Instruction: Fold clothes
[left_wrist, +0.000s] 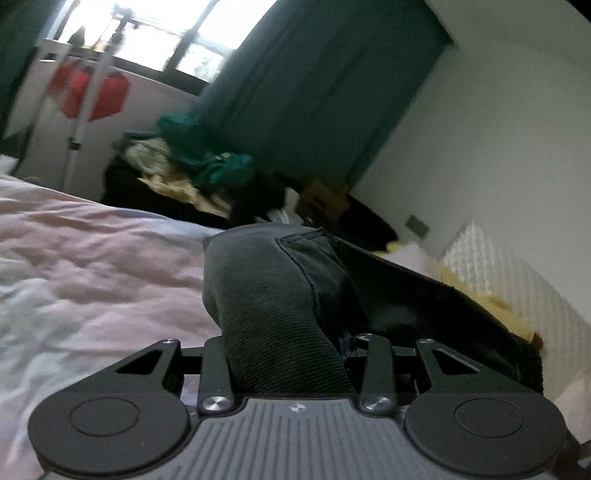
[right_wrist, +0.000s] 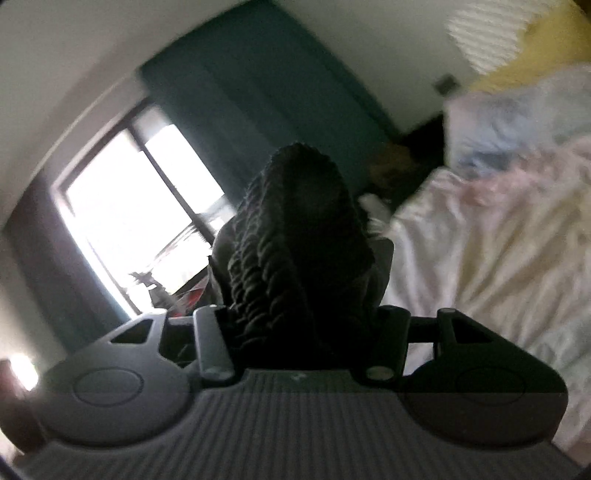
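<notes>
Holding dark fabric in both tools, we show a garment lifted above the bed. The left gripper has its jaws pinched on dark grey jeans, twill-ribbed denim with a stitched seam curving near the far end; a black fold of the same cloth trails to the right toward the quilted white headboard. The right gripper is likewise clamped on a bunched, ridged mass of dark cloth, backlit by the window; we cannot tell whether it is the same garment. Below lies the pink and white bedsheet, crumpled and soft, and farther off a pile of green and cream clothes beside a teal curtain. We judge the chief risk to be slippage: thick denim bunched between narrow jaws may pull free under its own weight, and a rumpled sheet would give an uneven surface, leaving crooked folds.
</notes>
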